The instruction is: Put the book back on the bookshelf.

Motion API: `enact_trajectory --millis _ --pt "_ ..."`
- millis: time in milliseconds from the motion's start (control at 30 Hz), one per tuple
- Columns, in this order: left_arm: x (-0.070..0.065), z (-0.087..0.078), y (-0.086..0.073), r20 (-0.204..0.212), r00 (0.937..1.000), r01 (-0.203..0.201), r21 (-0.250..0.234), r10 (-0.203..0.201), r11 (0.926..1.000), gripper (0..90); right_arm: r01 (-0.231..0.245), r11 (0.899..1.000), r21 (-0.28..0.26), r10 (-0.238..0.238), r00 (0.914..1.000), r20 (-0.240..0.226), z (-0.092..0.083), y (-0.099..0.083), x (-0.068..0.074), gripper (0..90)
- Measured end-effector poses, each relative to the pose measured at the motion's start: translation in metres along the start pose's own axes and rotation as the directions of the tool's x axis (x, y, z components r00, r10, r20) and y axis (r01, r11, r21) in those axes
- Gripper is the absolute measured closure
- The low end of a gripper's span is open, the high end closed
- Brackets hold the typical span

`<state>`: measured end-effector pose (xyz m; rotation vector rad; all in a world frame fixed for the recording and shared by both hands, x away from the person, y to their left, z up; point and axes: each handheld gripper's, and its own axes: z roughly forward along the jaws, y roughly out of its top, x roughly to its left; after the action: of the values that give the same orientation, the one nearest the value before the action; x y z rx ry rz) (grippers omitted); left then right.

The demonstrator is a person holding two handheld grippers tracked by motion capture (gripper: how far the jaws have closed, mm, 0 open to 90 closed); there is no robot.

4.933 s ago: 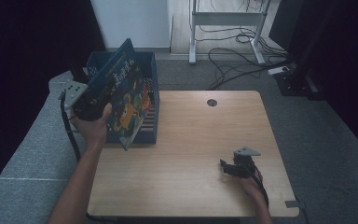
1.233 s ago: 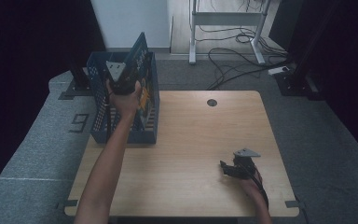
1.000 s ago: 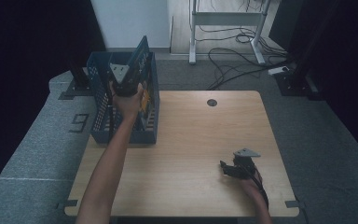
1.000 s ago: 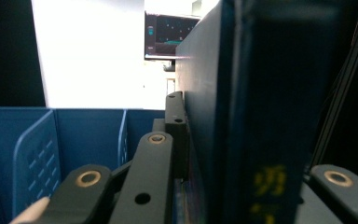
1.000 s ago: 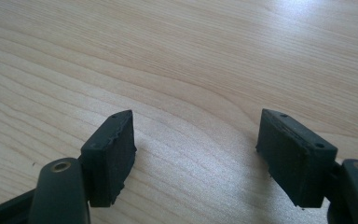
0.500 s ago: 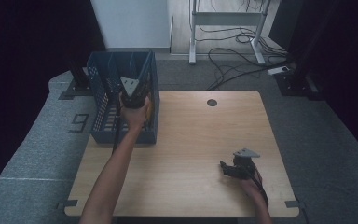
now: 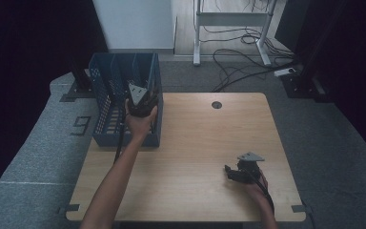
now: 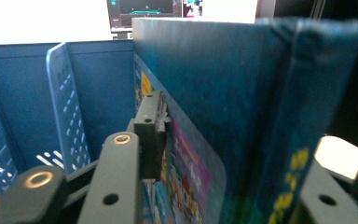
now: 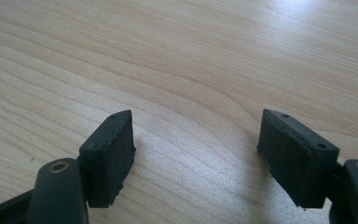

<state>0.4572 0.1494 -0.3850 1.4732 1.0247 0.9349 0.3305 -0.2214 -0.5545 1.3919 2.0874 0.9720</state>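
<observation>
Two grippers show in the high view, well apart from each other. The left gripper (image 7: 141, 102) is at the blue basket (image 7: 106, 98), which stands on the far left corner of the wooden table (image 7: 195, 143) and reaches past the table's left edge. This gripper points down into the compartment of the basket nearest to the table middle, close to the basket's right wall. The book is hard to see from above, because the hand and the gripper cover it. The right gripper (image 7: 236, 172) lies low near the front right part of the table, with a hand behind it. Much bare wood is between the two grippers, and only a small dark round hole (image 7: 216, 105) is near the far edge.

From the left gripper view the book (image 8: 242, 107) is plain: a dark blue book with a colourful cover stands upright in the basket (image 8: 23, 107), beside a perforated divider (image 8: 67, 102). Its spine is between the two jaws. The jaws have just been opening, and the near pad (image 8: 150, 133) stands just beside the cover; I cannot tell whether it touches. The other jaw is apart from the spine, so the grip is loose. Little room is left between the book and the divider.

Only in the right gripper view do we see that the right gripper (image 9: 196, 149) has its jaws wide apart with nothing between them, only bare table wood (image 9: 191, 56).
</observation>
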Motion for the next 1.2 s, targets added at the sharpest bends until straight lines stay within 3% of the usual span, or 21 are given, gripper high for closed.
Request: enact_trajectory --millis 400,833,1200 --pt "0.003 -0.006 0.001 0.068 0.9977 -0.002 0.038 -0.001 0.9993 45.9 0.001 1.0 0.0 -0.001 1.0 0.002 0.0 0.0 0.0 26.2" --pt "0.006 -0.016 -0.001 0.11 0.9934 0.027 0.056 -0.033 0.998 42.4 -0.001 1.0 -0.001 0.001 1.0 -0.002 0.0 0.0 0.0 25.9" --pt "0.01 -0.042 -0.008 0.135 0.9907 0.001 0.088 -0.013 0.9961 40.7 -0.011 1.0 -0.002 0.011 0.9999 -0.009 0.0 0.0 -0.001 26.0"
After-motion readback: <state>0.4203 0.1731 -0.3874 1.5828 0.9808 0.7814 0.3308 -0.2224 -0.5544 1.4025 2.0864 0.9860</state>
